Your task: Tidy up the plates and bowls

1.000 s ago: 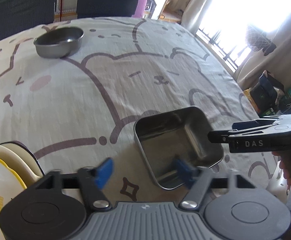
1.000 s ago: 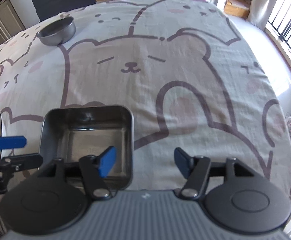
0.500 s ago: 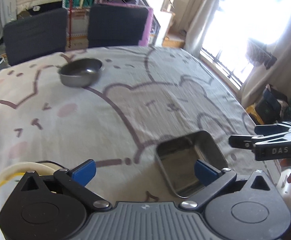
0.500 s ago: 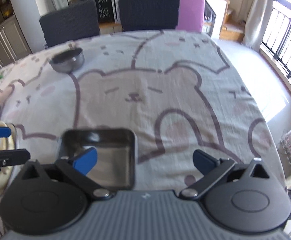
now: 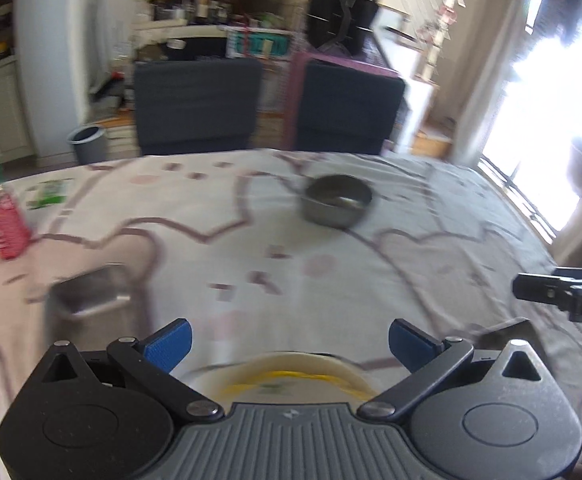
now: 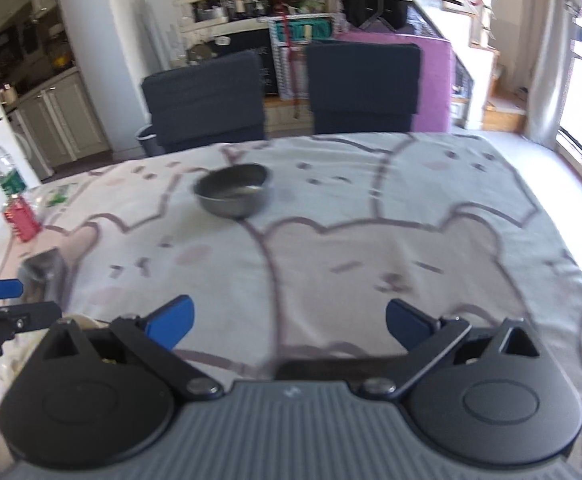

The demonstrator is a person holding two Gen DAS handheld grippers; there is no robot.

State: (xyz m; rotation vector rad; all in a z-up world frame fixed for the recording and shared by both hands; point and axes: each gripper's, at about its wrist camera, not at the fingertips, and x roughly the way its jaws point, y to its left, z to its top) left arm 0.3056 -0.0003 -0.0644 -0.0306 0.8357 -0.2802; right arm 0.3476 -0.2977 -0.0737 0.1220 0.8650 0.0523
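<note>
Both grippers, left gripper (image 5: pixel 289 340) and right gripper (image 6: pixel 289 320), have fingers newly spread, empty, raised off the square tin (image 5: pixel 507 330).

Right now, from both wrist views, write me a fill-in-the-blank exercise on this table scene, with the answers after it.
1. The round metal bowl stands on a tablecloth printed with cartoon ____.
2. Both the left tool and the right tool have their blue pads spread wide, so each is ____.
3. Behind the table stand ____ dark chairs.
4. The yellow-rimmed plate lies just beneath the ____ tool.

Missing words: bears; open; two; left
</note>
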